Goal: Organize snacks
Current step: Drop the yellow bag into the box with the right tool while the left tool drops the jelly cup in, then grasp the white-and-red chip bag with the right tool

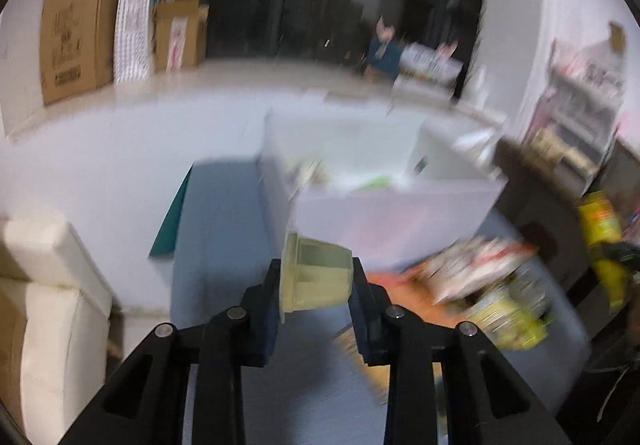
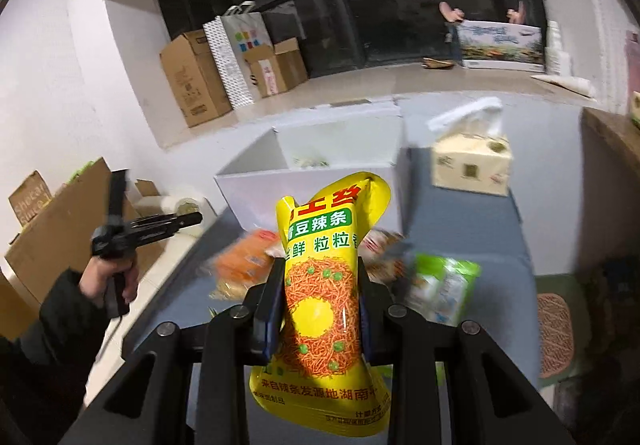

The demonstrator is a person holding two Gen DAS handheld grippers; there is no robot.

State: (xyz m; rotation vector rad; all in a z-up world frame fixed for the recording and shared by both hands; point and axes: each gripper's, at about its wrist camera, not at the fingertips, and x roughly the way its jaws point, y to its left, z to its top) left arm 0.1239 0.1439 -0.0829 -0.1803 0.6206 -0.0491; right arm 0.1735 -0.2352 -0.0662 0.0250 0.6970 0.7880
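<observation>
My left gripper [image 1: 316, 277] is shut on a pale yellow-green cup-shaped snack tub [image 1: 318, 275], held above the grey-blue table in front of the white box [image 1: 384, 205]. My right gripper [image 2: 320, 285] is shut on a yellow snack bag [image 2: 324, 285] with orange sticks printed on it, held upright above the table before the same white box [image 2: 304, 185]. Loose snack packs lie on the table: orange ones [image 2: 244, 261], a green-white one [image 2: 444, 285], and a blurred pile [image 1: 480, 285]. The left gripper also shows in the right wrist view [image 2: 176, 221], far left, off the table.
A tissue box [image 2: 472, 165] stands on the table right of the white box. Cardboard boxes [image 2: 196, 81] stand against the far wall and at left [image 2: 60, 229]. A white sofa [image 1: 48, 305] is at the left. A dark cabinet [image 1: 536, 197] is at the right.
</observation>
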